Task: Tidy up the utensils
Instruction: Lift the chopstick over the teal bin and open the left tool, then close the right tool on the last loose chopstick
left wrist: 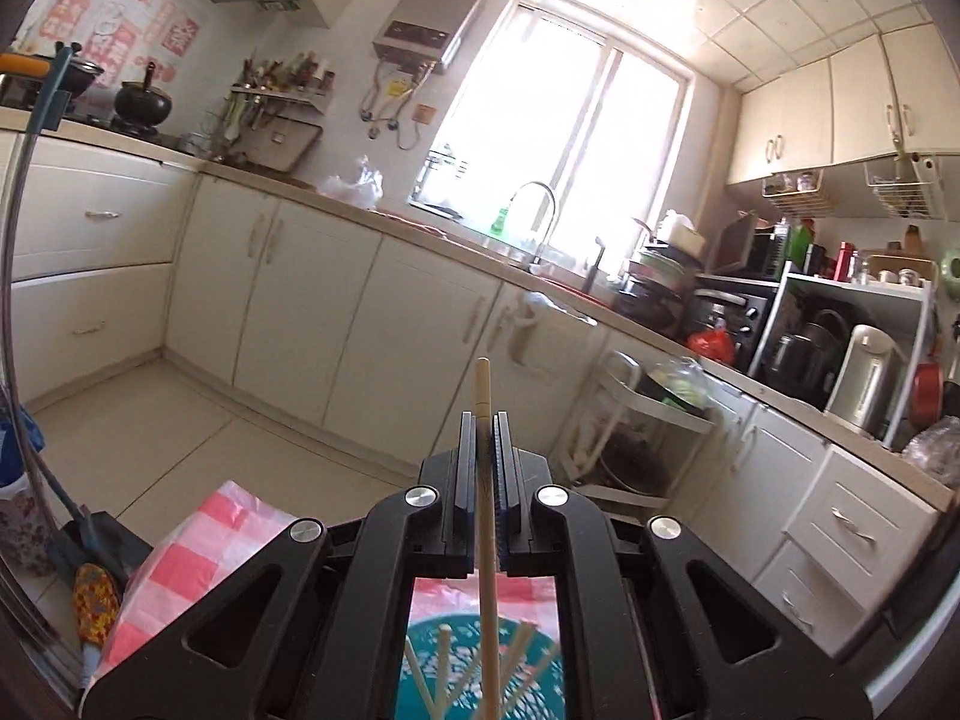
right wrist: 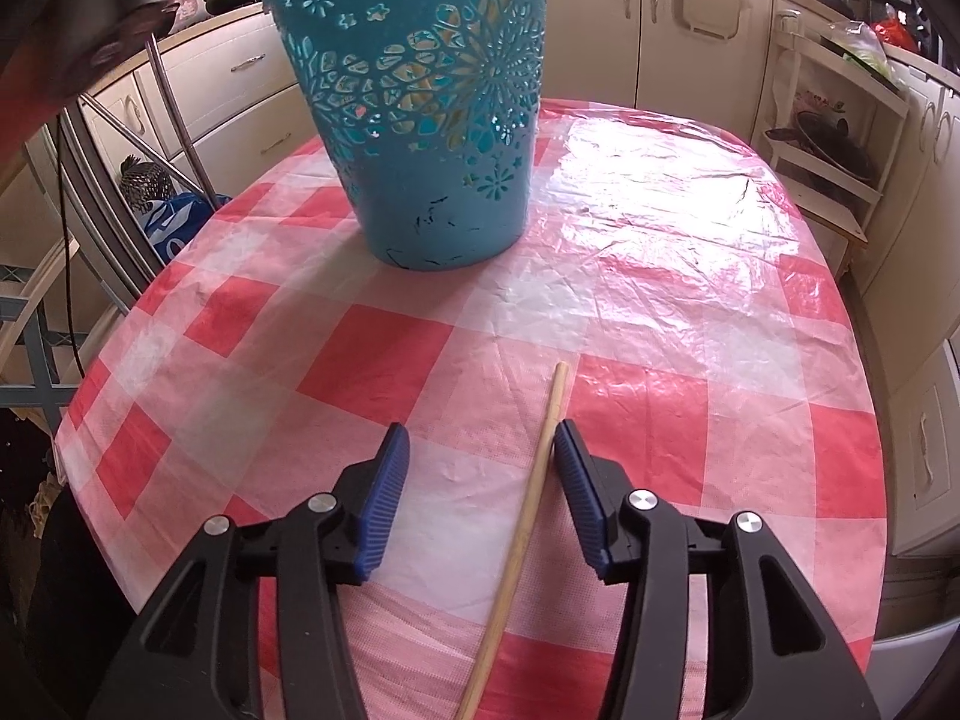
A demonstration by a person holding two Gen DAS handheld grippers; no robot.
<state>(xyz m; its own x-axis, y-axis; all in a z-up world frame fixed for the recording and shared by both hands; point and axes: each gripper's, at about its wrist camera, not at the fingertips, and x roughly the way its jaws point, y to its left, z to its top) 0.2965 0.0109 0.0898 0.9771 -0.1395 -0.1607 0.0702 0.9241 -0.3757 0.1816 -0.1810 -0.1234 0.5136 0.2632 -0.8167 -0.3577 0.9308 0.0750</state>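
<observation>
**Basket at the far side of the bench, one chopstick near the front**

A basket (right wrist: 420, 114) stands upright on the bench (right wrist: 690, 276), toward its far left side. Nearer the front, a chopstick (right wrist: 522, 534) lies flat on the bench, between the spread jaws of the right tool (right wrist: 480, 456) and just beside its right jaw. The left tool (left wrist: 483, 438) is above the basket (left wrist: 456, 678), clamped on an upright chopstick (left wrist: 487, 516). More chopsticks (left wrist: 443, 669) stand leaning inside the basket. Kitchen cabinets (left wrist: 336, 312) run behind the bench.
</observation>
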